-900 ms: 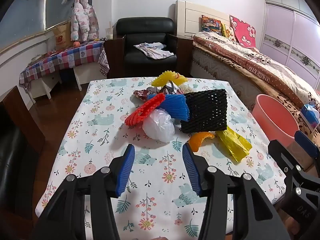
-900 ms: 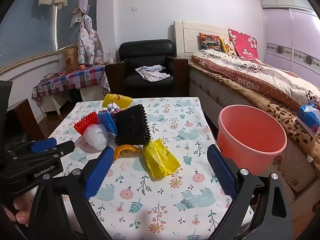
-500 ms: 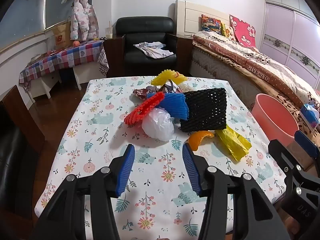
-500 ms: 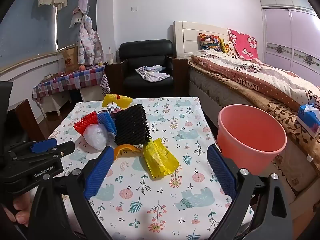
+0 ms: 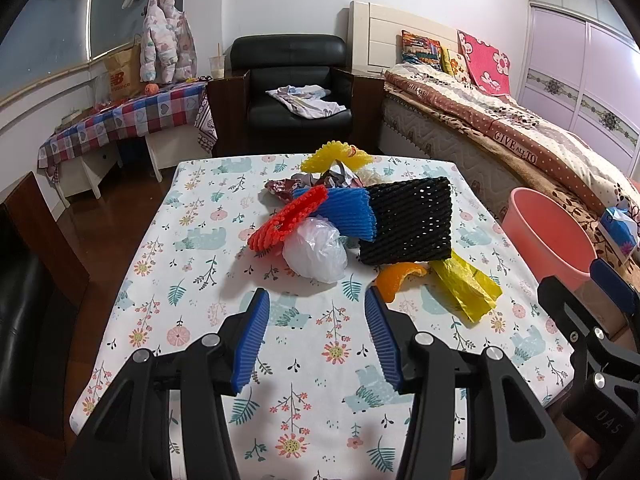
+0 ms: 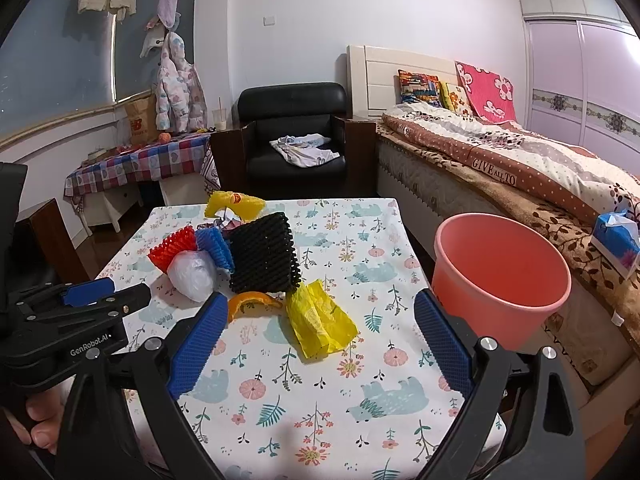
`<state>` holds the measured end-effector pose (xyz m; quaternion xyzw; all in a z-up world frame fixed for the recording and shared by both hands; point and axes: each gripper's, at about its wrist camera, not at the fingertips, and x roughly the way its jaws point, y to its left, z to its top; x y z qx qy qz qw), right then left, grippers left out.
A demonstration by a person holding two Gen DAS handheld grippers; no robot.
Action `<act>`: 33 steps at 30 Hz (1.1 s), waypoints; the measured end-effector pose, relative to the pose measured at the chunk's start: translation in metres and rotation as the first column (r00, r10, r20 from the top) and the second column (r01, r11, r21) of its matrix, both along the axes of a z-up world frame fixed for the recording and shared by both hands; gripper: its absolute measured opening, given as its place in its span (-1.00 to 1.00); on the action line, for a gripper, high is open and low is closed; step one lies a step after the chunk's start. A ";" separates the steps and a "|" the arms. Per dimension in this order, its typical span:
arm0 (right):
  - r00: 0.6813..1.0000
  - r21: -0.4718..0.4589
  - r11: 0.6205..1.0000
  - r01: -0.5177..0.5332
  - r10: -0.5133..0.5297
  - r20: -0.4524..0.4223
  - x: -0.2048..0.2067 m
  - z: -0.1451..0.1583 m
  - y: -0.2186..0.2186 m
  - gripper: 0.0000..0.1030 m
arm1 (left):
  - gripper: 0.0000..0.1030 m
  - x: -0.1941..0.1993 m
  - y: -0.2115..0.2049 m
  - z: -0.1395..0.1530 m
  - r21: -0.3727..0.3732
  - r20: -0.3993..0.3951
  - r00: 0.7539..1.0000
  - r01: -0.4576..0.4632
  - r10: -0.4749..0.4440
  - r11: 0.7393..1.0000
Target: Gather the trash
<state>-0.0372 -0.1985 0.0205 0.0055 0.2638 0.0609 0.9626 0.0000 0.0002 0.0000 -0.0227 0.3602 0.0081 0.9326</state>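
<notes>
Fingers: left gripper (image 5: pixel 316 334) spread, empty; right gripper (image 6: pixel 320 342) spread wider, empty | Trash pile (image 5: pixel 360 216): mid-table (image 5: pixel 200 240), ahead of both | Nearest: white bag (image 5: pixel 316 250) ahead of left; yellow bag (image 6: pixel 320 320) between right's fingers | Bucket (image 6: pixel 500 272): right of table

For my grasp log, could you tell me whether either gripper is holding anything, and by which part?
Nothing is held: the left gripper and right gripper are both open above the table.
</notes>
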 end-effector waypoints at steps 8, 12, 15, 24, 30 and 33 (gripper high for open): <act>1.000 -0.002 1.000 0.000 0.000 0.002 -0.001 0.002 -0.001 0.78 | -0.04 0.000 0.000 0.000 0.000 0.000 1.000 0.001 -0.001 1.000; 1.000 -0.003 1.000 -0.001 0.001 0.001 -0.001 0.002 -0.001 0.78 | -0.04 0.000 0.000 0.000 -0.001 0.001 1.000 0.001 -0.001 1.000; 1.000 -0.003 1.000 0.000 0.000 0.003 -0.002 0.002 -0.001 0.78 | -0.04 0.000 0.000 0.000 -0.001 0.000 1.000 0.001 -0.001 1.000; 1.000 -0.005 1.000 0.000 0.000 0.002 -0.002 0.002 0.000 0.77 | -0.04 0.003 -0.002 -0.003 -0.001 -0.004 1.000 0.002 -0.002 1.000; 1.000 -0.004 1.000 -0.001 0.001 0.002 -0.002 0.003 -0.001 0.77 | -0.04 0.003 -0.002 -0.003 -0.002 -0.004 1.000 0.002 -0.002 1.000; 1.000 -0.005 1.000 0.000 0.000 0.003 -0.003 0.002 0.000 0.77 | -0.04 0.003 -0.002 -0.003 -0.001 -0.004 1.000 0.002 -0.002 1.000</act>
